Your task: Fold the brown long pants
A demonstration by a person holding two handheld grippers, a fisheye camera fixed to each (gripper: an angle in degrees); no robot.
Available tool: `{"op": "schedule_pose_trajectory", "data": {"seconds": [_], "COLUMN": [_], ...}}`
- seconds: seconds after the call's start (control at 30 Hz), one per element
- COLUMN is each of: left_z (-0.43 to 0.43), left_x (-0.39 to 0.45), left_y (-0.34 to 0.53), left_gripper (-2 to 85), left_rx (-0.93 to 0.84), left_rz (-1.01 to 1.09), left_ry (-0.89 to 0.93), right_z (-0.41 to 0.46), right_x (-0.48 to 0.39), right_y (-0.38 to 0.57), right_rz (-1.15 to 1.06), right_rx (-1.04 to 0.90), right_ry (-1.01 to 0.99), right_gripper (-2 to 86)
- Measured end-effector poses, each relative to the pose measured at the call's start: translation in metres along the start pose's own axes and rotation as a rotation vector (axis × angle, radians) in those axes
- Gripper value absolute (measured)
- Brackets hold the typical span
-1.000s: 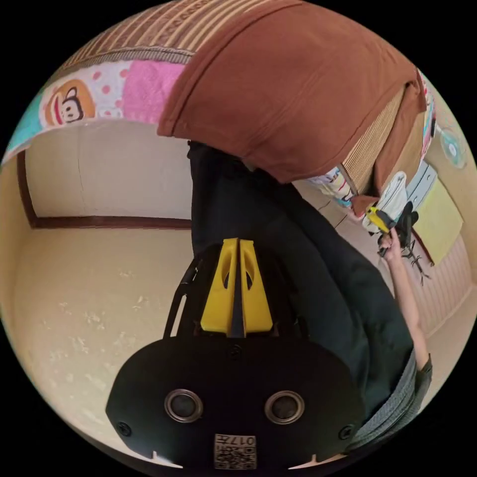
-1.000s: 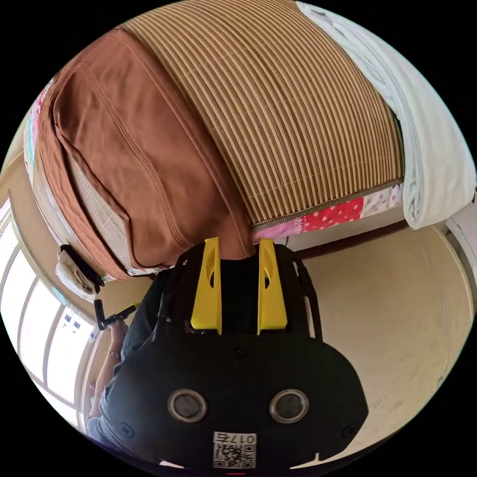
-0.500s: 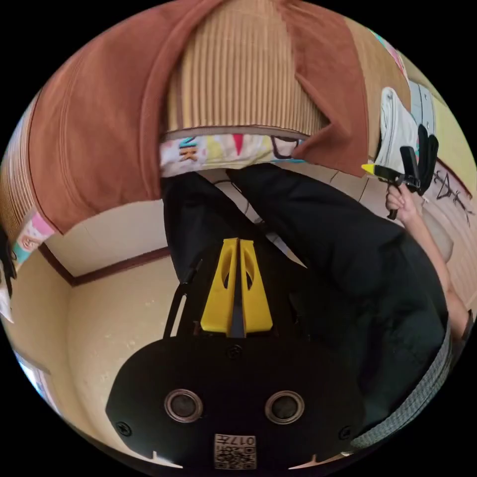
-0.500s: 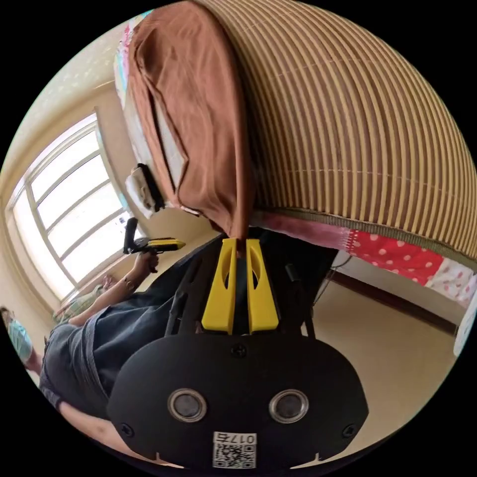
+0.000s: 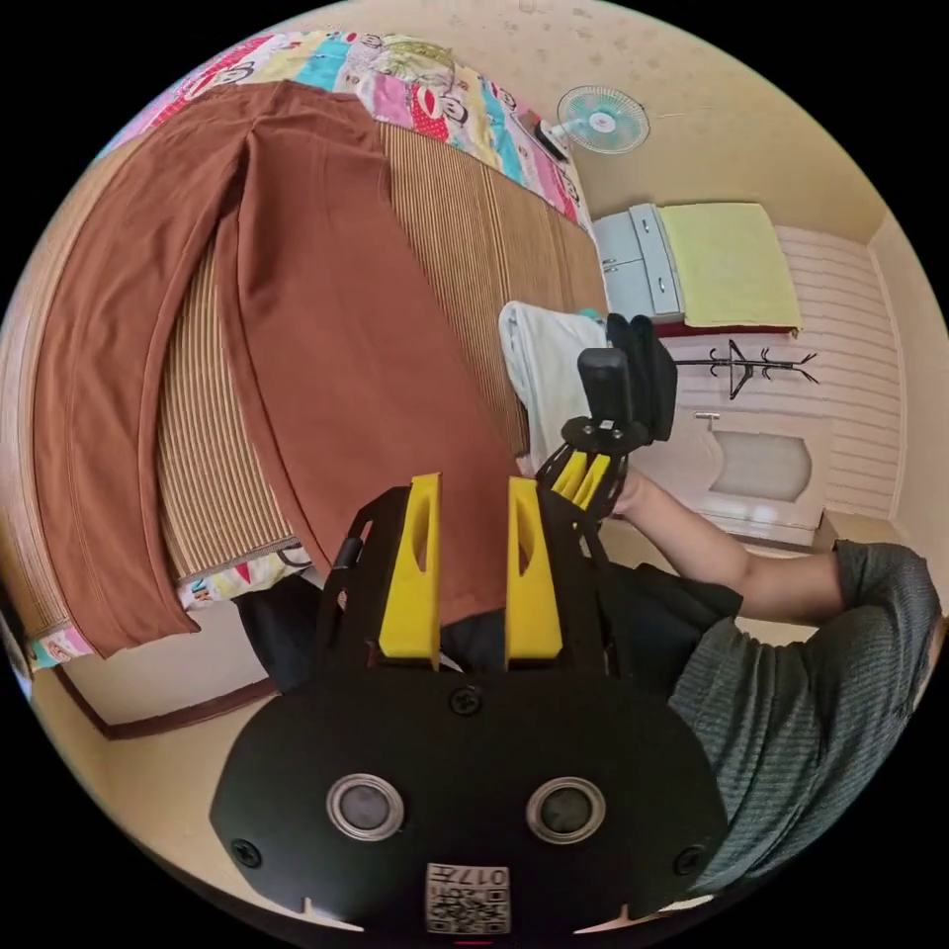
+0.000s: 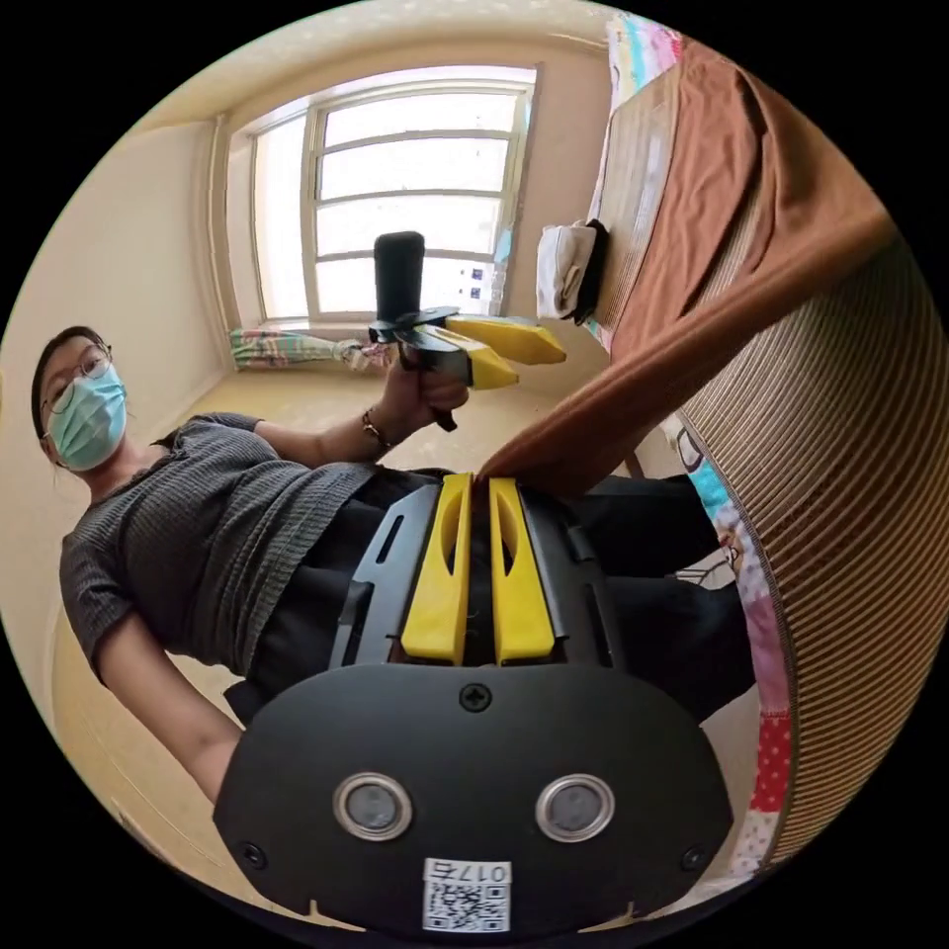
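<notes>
The brown long pants (image 5: 326, 346) lie spread on a woven mat, both legs running to the near edge of the bed. My left gripper (image 5: 474, 481) is open, and the hem of one leg shows in the gap between its jaws. Just to the right, a hand holds my right gripper (image 5: 583, 474) at that same hem. In the right gripper view my right gripper (image 6: 479, 479) is shut on the hem, and the pants (image 6: 732, 227) stretch from it up onto the bed. My left gripper (image 6: 540, 366) hangs open beside it.
The woven mat (image 5: 465, 227) covers a bed with a patchwork sheet (image 5: 435, 79). A folded white cloth (image 5: 539, 356) lies on the mat's far side. The person (image 6: 198, 514) stands at the bed's edge with a window (image 6: 395, 198) behind. A cabinet (image 5: 643, 262) stands by the wall.
My left gripper was shut and now stands open. The right gripper, open a second ago, has shut on the hem and lifted it. Both views have swung a long way.
</notes>
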State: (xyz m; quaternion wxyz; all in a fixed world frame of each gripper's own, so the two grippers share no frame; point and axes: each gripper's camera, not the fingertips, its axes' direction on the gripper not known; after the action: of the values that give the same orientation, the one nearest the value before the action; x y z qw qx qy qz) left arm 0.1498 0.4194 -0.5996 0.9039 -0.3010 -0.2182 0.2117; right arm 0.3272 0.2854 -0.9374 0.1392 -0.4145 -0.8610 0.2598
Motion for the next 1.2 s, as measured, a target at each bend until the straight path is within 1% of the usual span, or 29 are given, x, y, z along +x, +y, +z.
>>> {"op": "schedule_pose_trajectory", "data": {"seconds": [0.1,0.13,0.23,0.3,0.37,0.43,0.5,0.57,0.6,0.67,0.73,0.77,0.83,0.87,0.9,0.93,0.97,1.03,1.07,1.1,1.13,1.2], "left_z": [0.020,0.026,0.066,0.100,0.121,0.136,0.157,0.164,0.165,0.161,0.156,0.154,0.151,0.148,0.145,0.143,0.140,0.133,0.129,0.124,0.122,0.112], "left_x": [0.017,0.020,0.029,0.033,0.040,0.045,0.046,0.045,0.042,0.034,0.024,0.017,0.006,0.000,-0.007,-0.010,-0.017,-0.027,-0.035,-0.042,-0.046,-0.059], "left_y": [-0.022,-0.025,-0.045,-0.059,-0.064,-0.066,-0.067,-0.067,-0.067,-0.067,-0.067,-0.067,-0.066,-0.065,-0.063,-0.061,-0.059,-0.054,-0.051,-0.047,-0.046,-0.039], "left_gripper": [12.3,12.7,13.5,14.3,14.6,12.7,7.9,3.9,1.9,0.8,0.3,0.1,0.0,-0.1,-0.1,0.0,0.0,0.0,0.0,-0.1,-0.1,0.0], "left_rx": [-0.075,-0.086,-0.179,-0.277,-0.335,-0.356,-0.411,-0.416,-0.406,-0.390,-0.372,-0.365,-0.361,-0.356,-0.350,-0.346,-0.335,-0.310,-0.295,-0.282,-0.275,-0.250], "left_rz": [0.026,0.029,0.042,0.034,0.060,0.083,0.106,0.116,0.102,0.073,0.036,0.019,-0.006,-0.021,-0.039,-0.050,-0.067,-0.089,-0.107,-0.129,-0.140,-0.173], "left_ry": [-0.144,-0.156,-0.160,-0.219,-0.277,-0.346,-0.392,-0.402,-0.402,-0.377,-0.331,-0.300,-0.268,-0.252,-0.234,-0.221,-0.190,-0.133,-0.097,-0.064,-0.047,0.018], "right_z": [0.022,0.031,0.047,0.053,0.059,0.070,0.076,0.081,0.081,0.076,0.050,0.040,-0.019,-0.037,-0.078,-0.123,-0.147,-0.238,-0.257,-0.288,-0.310,-0.328], "right_x": [0.008,0.009,0.014,0.015,0.015,0.019,0.022,0.033,0.045,0.067,0.105,0.116,0.172,0.187,0.213,0.236,0.246,0.280,0.288,0.304,0.319,0.344], "right_y": [-0.006,-0.006,-0.006,-0.007,-0.011,-0.017,-0.021,-0.023,-0.021,-0.013,0.003,0.006,0.011,0.010,0.003,-0.008,-0.015,-0.040,-0.045,-0.055,-0.067,-0.093], "right_rz": [0.025,0.020,0.000,-0.020,-0.042,-0.066,-0.097,-0.092,-0.078,-0.021,0.086,0.123,0.323,0.372,0.464,0.533,0.554,0.586,0.584,0.565,0.556,0.562], "right_rx": [-0.136,-0.166,-0.190,-0.189,-0.207,-0.250,-0.265,-0.293,-0.318,-0.369,-0.446,-0.453,-0.432,-0.406,-0.320,-0.183,-0.096,0.335,0.446,0.648,0.806,0.950], "right_ry": [0.131,0.175,0.186,0.180,0.194,0.227,0.249,0.258,0.242,0.253,0.376,0.415,0.537,0.553,0.557,0.526,0.497,0.339,0.293,0.212,0.153,0.110], "right_gripper": [1.5,1.5,1.5,1.5,1.5,1.6,1.7,2.0,2.4,3.0,4.0,4.3,6.2,6.8,8.0,9.2,9.6,11.2,11.5,12.1,12.7,13.6]}}
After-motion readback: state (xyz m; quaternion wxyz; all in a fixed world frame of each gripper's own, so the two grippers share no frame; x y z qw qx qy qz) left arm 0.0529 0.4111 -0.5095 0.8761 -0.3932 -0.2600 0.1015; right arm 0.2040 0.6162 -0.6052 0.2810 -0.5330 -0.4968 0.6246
